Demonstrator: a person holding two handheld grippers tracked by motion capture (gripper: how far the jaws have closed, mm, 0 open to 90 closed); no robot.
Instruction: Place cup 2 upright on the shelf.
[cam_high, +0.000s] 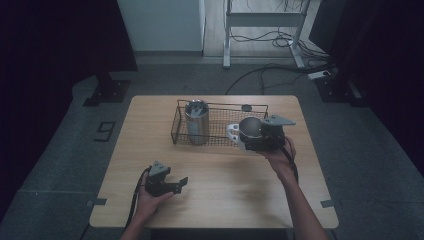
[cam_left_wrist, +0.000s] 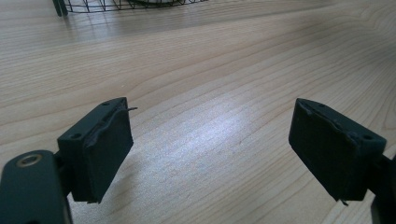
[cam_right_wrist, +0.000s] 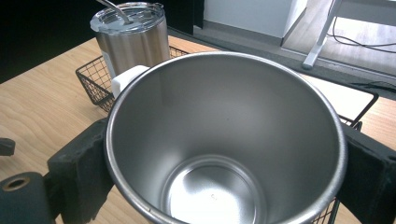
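we see the right gripper (cam_high: 261, 137) clamped on a steel cup (cam_right_wrist: 224, 140), mouth up, held at the wire basket's (cam_high: 176, 127) near right edge. a lidded tumbler (cam_high: 196, 121) stands inside the basket at its left. the left gripper (cam_left_wrist: 210, 149) rests spread wide over bare table (cam_left_wrist: 210, 60).

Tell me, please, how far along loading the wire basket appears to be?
Looks done: the lidded tumbler stands in the wire basket. In hand: the right gripper clamps an open steel cup at the basket's right end, not yet released. The left gripper is open over bare table.
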